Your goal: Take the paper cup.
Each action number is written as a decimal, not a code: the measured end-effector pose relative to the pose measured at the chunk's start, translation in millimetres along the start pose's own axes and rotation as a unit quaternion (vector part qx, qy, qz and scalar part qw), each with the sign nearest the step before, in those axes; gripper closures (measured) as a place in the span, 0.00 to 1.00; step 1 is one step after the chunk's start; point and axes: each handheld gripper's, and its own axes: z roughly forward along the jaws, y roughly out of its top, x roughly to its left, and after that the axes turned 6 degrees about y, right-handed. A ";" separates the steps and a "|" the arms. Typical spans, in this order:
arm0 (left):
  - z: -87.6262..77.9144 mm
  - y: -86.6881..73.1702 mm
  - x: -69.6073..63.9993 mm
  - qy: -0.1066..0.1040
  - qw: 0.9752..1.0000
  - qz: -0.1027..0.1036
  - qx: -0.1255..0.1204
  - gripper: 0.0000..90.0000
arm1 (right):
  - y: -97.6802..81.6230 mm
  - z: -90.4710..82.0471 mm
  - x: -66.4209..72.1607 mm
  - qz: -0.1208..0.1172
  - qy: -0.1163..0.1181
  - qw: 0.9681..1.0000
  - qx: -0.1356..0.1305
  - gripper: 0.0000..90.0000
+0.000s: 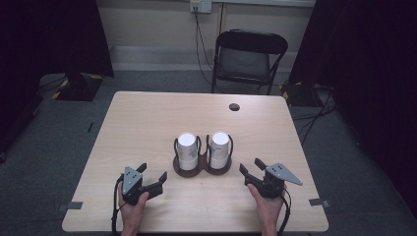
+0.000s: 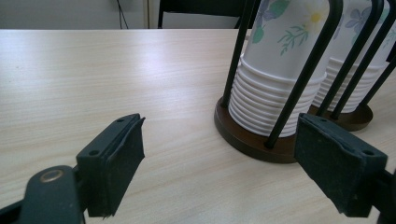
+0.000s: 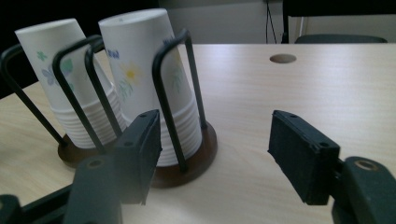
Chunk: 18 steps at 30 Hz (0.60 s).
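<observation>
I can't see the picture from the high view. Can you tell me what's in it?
Two stacks of upside-down paper cups stand in a dark wire holder in the middle of a wooden table. A person's hands hold an open left claw and an open right claw on either side, touching nothing. An empty black chair stands behind the table.

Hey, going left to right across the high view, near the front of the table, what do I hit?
Left gripper → left cup stack → right cup stack → right gripper.

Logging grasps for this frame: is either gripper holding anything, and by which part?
Nothing is held. The left gripper and right gripper are both open, apart from the cup stacks in their holder.
</observation>
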 end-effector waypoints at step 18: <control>-0.5 -0.2 -0.1 -0.001 1.000 0.003 -0.002 0.19 | 36.8 18.6 15.5 -0.051 0.053 0.997 -0.008 0.37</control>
